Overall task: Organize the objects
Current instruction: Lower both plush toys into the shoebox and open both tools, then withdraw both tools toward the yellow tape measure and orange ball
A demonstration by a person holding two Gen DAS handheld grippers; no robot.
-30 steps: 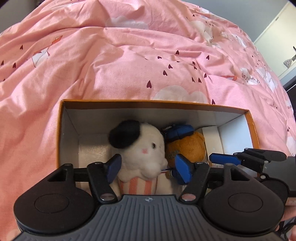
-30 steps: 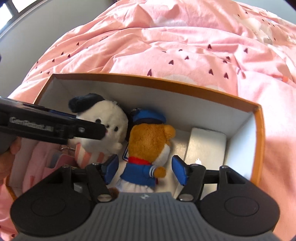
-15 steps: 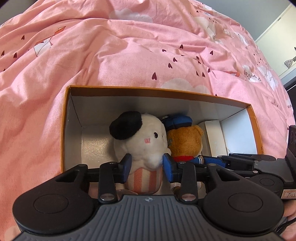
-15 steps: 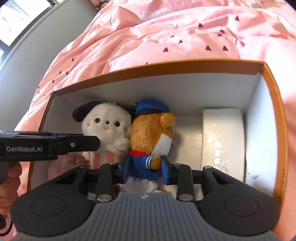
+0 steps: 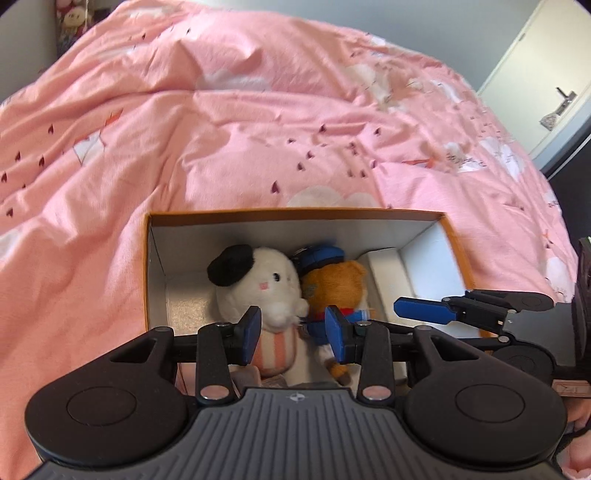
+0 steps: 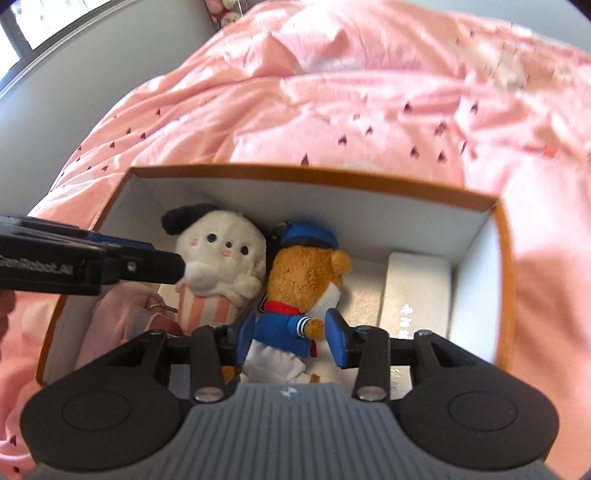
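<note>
Plush toys lay side by side in the orange-rimmed box (image 5: 295,213) on the pink bedcover (image 5: 258,129): the white dog plush (image 5: 258,284) on the left and the bear in a blue cap (image 5: 340,280) against its right side.

Your left gripper (image 5: 293,326) had just been closing. Its blue pads stood about half apart, one on each side of the dog's striped body. A strip of the bear's jacket showed between the dog and the right pad, so nothing looked squeezed.

Your right gripper (image 6: 290,328) had just eased open a little. Its pads flanked the bear's blue jacket closely, without visibly pinching it.

Only the left camera caught the door (image 5: 535,92) at the far right. It showed the dog in profile.

Only the right camera gave you the dog's full face and the print on the small white box (image 6: 417,291) by the right wall. It also showed a pink fabric item (image 6: 122,317) in the near left corner and a window (image 6: 48,22) at upper left. There your left gripper's finger (image 6: 147,264) reached to the dog's side.
</note>
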